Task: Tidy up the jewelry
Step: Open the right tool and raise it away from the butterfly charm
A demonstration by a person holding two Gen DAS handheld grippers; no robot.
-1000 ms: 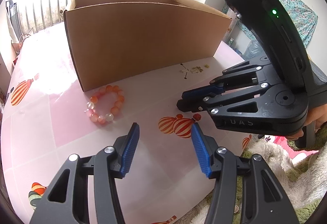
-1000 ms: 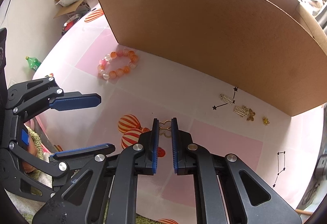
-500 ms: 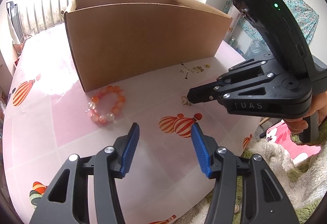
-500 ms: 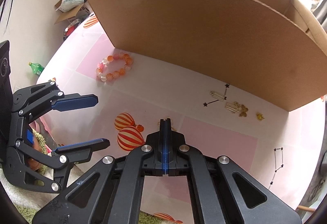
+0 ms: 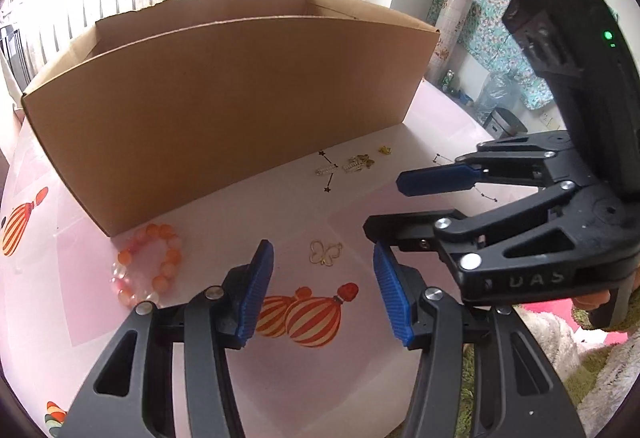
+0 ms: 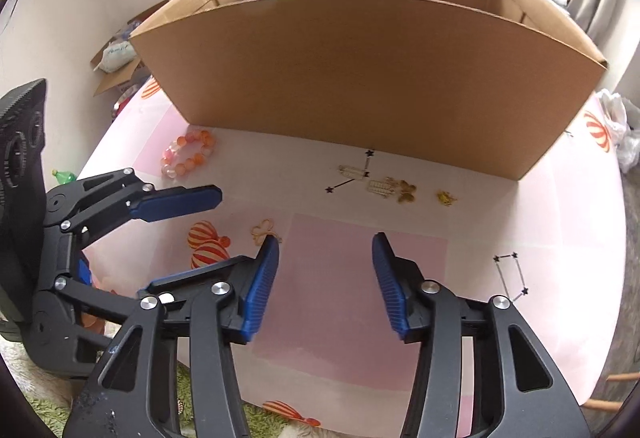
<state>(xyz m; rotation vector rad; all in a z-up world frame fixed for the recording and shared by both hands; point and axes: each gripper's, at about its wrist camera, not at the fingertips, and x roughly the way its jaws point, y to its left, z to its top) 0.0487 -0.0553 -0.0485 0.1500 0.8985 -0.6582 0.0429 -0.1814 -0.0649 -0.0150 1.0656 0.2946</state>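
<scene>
Earring (image 5: 325, 253) now lies loose near the box (image 5: 240, 110); our right gripper (image 6: 325, 286) opened, left gripper (image 5: 323, 294) also apart, so we regrasp.

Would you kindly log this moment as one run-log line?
left gripper: open, empty | right gripper: open, empty | gold butterfly earring: on table, ungripped | bead bracelet: beside cardboard box

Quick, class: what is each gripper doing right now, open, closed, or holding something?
Left gripper: jaws open, holding nothing.
Right gripper: jaws open, holding nothing; the gold butterfly piece lies on the table.
</scene>
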